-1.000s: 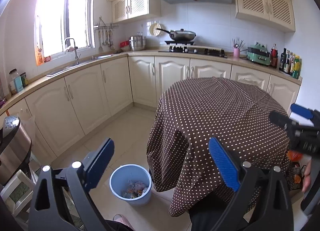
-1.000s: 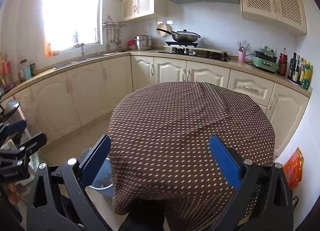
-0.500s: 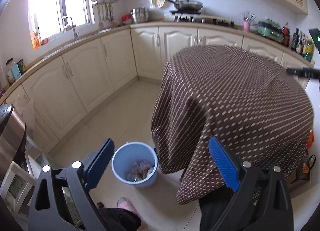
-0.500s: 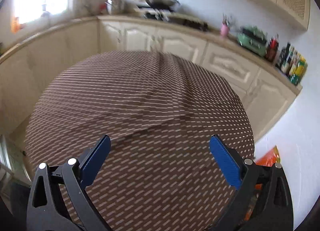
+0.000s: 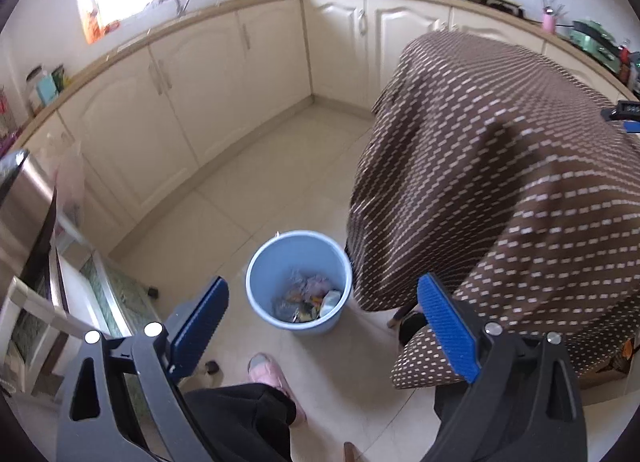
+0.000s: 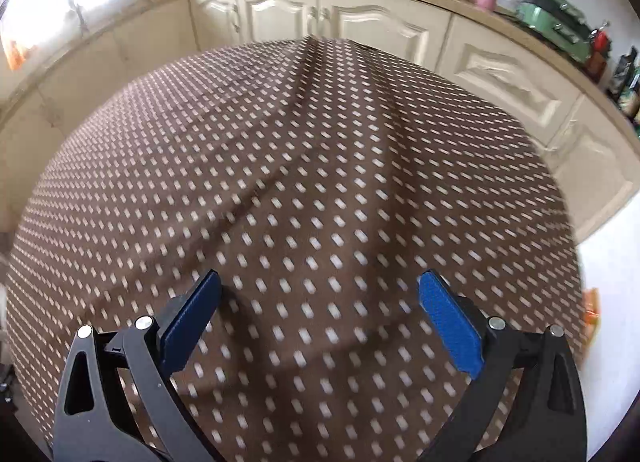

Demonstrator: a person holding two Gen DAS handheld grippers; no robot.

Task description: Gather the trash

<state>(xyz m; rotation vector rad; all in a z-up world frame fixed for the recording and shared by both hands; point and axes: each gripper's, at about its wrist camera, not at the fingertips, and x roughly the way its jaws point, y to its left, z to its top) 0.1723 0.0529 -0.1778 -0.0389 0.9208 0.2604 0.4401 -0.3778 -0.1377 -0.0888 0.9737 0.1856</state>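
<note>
I am holding my left hand-held gripper [image 5: 322, 304] tilted downward, its two blue-padded fingers [image 5: 448, 324] spread wide with nothing between them. I am holding my right hand-held gripper [image 6: 320, 306] angled downward too, fingers [image 6: 450, 322] parted wide and gripping nothing.

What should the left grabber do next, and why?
Probably dip lower toward the blue bin on the floor beside the dotted tablecloth. The left gripper is open and empty, aimed at the bin, which already holds trash.
</note>
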